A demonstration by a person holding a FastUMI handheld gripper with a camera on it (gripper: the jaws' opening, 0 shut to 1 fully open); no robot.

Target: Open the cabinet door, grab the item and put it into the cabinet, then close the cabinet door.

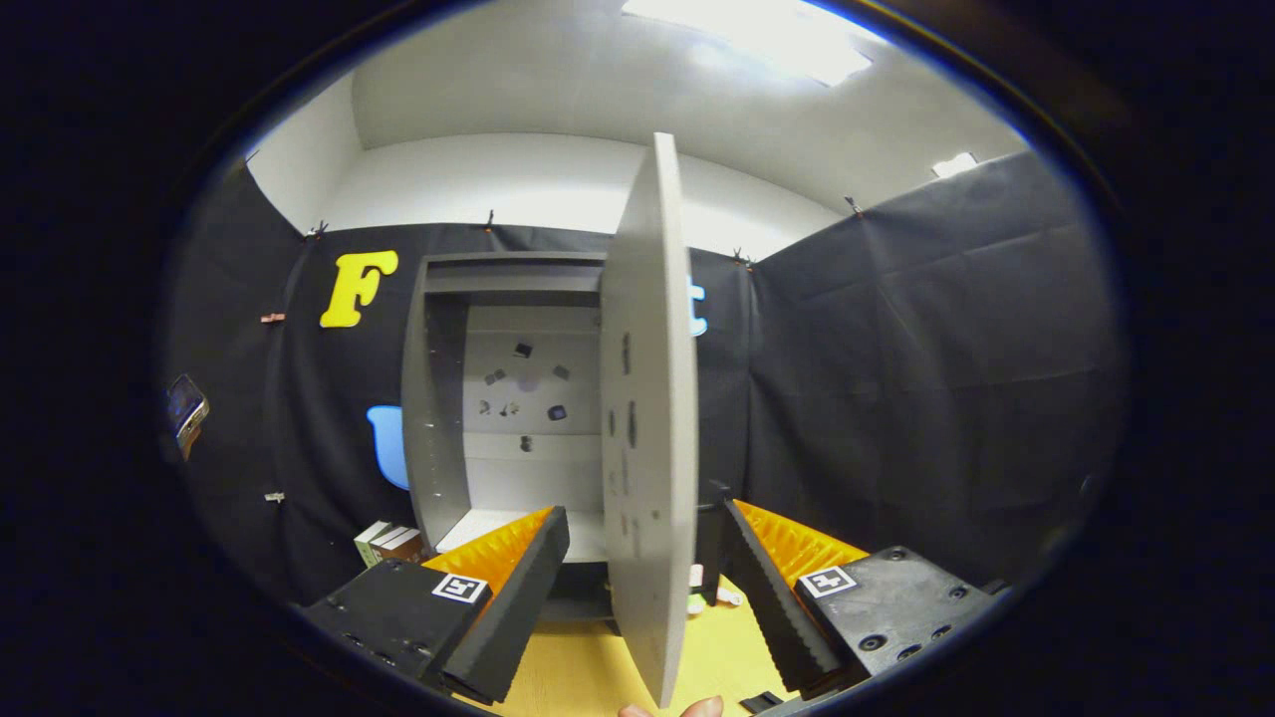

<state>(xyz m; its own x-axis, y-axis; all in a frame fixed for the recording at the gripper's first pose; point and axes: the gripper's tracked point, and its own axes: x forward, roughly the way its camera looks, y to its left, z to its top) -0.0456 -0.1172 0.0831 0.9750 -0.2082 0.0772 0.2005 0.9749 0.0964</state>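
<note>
While the cabinet door [647, 418] stands swung open and is seen almost edge-on, it rises upright between the two fingers of the hand-held gripper [637, 588], whose fingers are spread wide apart. The left finger [513, 597] is at about eight o'clock from the lower end of the door and the right finger [772, 597] at about four o'clock; whether either one touches the door cannot be told. The inner face of the door shows several small dark holes. At nine o'clock from the door is the cabinet [438, 398], grey and open, with a pale shelf bottom and some small dark marks on its back panel; these are too small to identify. At about seven o'clock from the cabinet, against the black cloth wall [896, 378], lies a small box [386, 543] in white, green and brown, beyond the left finger. Below the door the yellow wooden table [588, 677] is visible between the fingers, and some small pale things [712, 596] lie on it just right of the door. At six o'clock, under the door's end, fingertips of a person [682, 709] appear.
</note>
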